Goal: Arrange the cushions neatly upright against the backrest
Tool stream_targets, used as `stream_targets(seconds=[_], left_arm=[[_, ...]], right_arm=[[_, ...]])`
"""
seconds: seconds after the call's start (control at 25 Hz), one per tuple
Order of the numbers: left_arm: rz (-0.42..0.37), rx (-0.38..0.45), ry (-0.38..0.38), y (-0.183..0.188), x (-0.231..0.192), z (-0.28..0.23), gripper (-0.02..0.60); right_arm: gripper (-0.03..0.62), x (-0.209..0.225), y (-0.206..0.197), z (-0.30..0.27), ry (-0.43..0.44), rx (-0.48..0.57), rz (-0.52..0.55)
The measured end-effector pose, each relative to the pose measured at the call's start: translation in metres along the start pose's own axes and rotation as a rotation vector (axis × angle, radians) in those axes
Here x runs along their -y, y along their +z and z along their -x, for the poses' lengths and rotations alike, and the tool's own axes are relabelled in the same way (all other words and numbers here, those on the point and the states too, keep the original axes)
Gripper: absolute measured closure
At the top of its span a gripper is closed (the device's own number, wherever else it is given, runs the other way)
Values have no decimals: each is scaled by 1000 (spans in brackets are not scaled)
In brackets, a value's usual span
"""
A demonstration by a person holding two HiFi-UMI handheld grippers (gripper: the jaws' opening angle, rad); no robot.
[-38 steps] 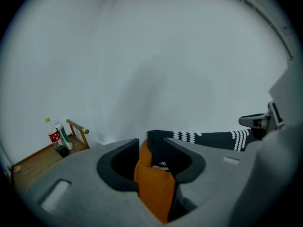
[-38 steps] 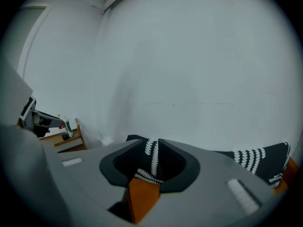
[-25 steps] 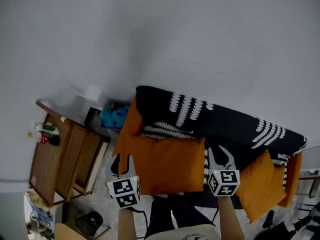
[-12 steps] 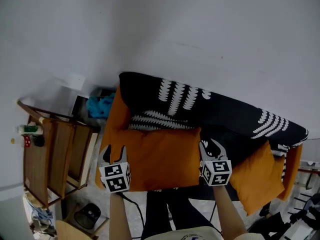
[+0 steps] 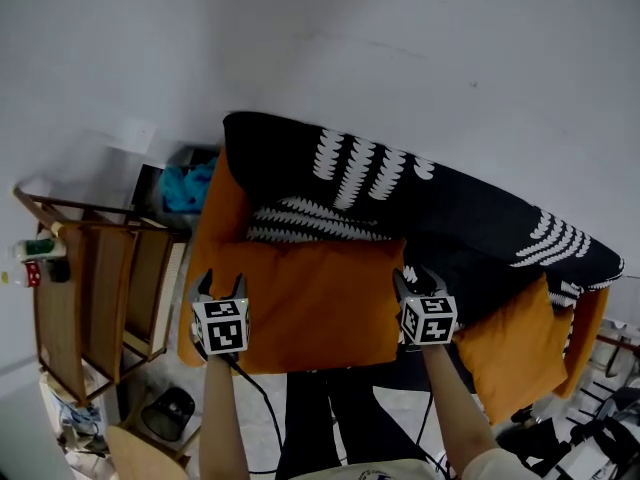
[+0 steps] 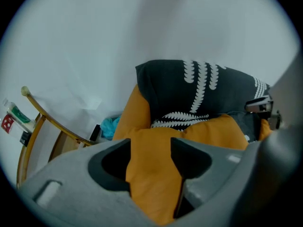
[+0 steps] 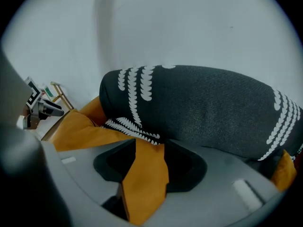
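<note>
A large orange cushion (image 5: pixel 305 303) lies across the seat of the black sofa (image 5: pixel 470 218) with white leaf print, in front of a black-and-white patterned cushion (image 5: pixel 310 223). My left gripper (image 5: pixel 217 286) is at its left end and my right gripper (image 5: pixel 410 278) at its right end. In the left gripper view the jaws (image 6: pixel 150 150) straddle an orange corner (image 6: pixel 151 178); they have just been opening and stand open. The right gripper (image 7: pixel 149 160) also has orange fabric (image 7: pixel 144 183) between jaws that have just been opening. A second orange cushion (image 5: pixel 510 333) leans at the right.
An orange cushion (image 5: pixel 215 208) stands against the sofa's left end. A wooden rack (image 5: pixel 95 288) with small bottles (image 5: pixel 30 260) stands to the left, with blue cloth (image 5: pixel 185 186) behind it. A dark object (image 5: pixel 165 413) lies on the floor. The person's legs (image 5: pixel 330 418) are below the cushion.
Both grippers have come down together with the orange cushion, which now rests lower on the seat. Both pairs of jaws stand wider apart than before.
</note>
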State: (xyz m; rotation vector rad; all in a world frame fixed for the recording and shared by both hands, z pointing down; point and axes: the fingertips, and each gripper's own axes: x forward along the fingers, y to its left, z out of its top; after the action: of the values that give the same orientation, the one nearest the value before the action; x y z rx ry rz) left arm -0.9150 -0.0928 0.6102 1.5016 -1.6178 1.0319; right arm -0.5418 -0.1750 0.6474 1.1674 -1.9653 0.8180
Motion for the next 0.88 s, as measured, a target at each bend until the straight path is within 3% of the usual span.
stream_targets(seconds=[0.48,0.68,0.88], left_arm=[[-36,-96,-17,-18,4,-50,301],[-29,-77,-25,-21,4,-55,312],[-7,-83,-42,-25,6,-59,339]], right_arm=[[389,12,-49,-75,48,-224,99],[380,13,-60,-88,77,-255,86],[410,9,-65,-93,110,-261,57]])
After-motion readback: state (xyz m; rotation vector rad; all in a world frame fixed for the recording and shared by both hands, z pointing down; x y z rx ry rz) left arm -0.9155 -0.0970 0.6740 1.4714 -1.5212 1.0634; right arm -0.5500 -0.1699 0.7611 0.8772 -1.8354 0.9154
